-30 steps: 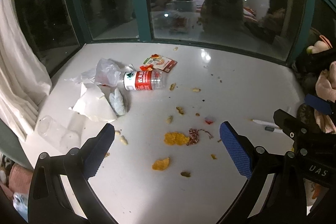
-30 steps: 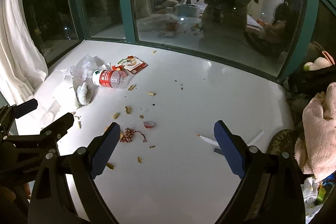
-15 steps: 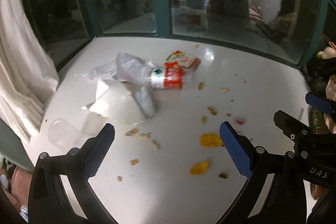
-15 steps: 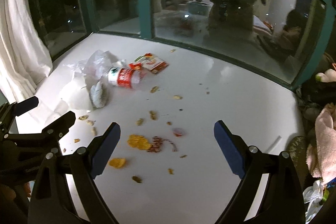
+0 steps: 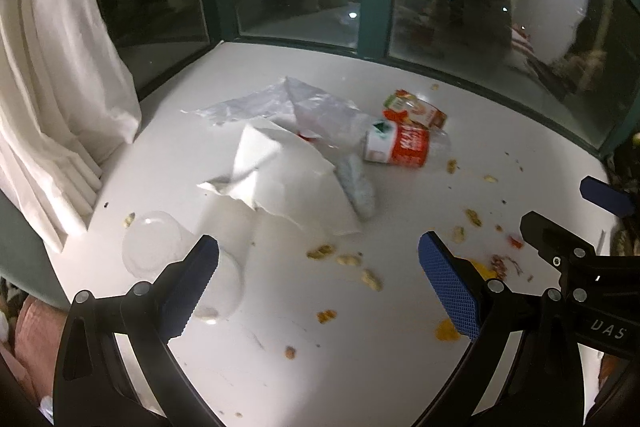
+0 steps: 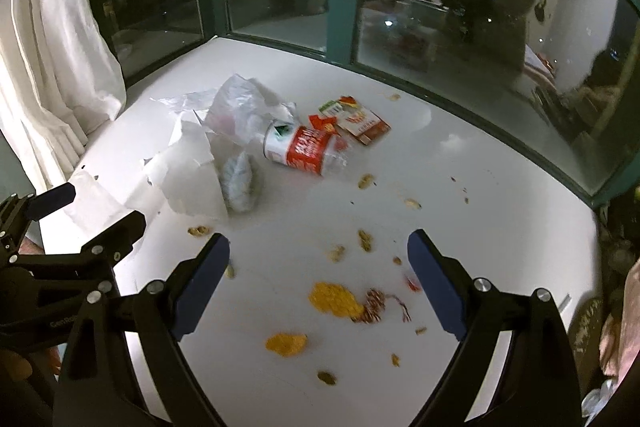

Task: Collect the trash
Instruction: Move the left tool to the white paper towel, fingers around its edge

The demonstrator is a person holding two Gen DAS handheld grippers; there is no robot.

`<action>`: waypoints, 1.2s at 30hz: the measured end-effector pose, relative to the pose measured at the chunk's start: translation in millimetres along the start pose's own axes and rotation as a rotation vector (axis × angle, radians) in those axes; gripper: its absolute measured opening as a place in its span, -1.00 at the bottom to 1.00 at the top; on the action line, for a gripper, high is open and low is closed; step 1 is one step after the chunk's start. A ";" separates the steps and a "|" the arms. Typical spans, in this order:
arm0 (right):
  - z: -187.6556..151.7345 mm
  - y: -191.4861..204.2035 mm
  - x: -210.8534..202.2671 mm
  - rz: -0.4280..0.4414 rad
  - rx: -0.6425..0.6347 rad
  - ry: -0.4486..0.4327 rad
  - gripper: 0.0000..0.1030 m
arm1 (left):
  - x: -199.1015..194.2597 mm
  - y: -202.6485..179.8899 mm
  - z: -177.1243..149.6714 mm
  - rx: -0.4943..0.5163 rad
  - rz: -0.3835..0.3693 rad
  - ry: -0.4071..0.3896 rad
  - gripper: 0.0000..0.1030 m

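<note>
While both hand-held grippers, left (image 5: pixel 318 281) and right (image 6: pixel 318 281), are held wide and empty, the light, probably crushable bottle (image 6: pixel 302 149) lying beside the crumpled paper (image 6: pixel 188 167) is best gripped across its labelled middle.

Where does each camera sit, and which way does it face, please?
Left wrist: on the left gripper, angled down at the sill; its open jaws and the right gripper show.
Right wrist: on the right gripper, angled down likewise; its open jaws and the left gripper show.
Shared: bottle, tissue, peels.
</note>
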State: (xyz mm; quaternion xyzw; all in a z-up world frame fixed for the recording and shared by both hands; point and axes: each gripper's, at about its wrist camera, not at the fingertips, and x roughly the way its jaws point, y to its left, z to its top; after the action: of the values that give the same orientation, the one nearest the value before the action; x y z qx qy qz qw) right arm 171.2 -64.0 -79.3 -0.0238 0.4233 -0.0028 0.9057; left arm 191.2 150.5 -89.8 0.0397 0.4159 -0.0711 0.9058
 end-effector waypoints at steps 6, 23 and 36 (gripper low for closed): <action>16.5 16.6 14.0 0.001 -0.023 0.002 0.70 | 16.1 18.3 11.5 -0.016 0.003 0.004 0.88; 43.0 11.8 59.8 -0.026 -0.024 0.041 0.70 | 79.5 10.9 46.9 0.017 -0.039 0.058 0.88; 54.7 1.6 108.4 -0.004 -0.020 0.094 0.70 | 136.7 10.9 52.9 -0.036 0.010 0.137 0.88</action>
State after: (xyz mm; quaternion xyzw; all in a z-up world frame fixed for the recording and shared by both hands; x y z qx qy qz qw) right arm 282.6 -63.0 -127.4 -0.0338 0.4652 -0.0014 0.8846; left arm 320.6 141.3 -159.0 0.0303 0.4780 -0.0561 0.8761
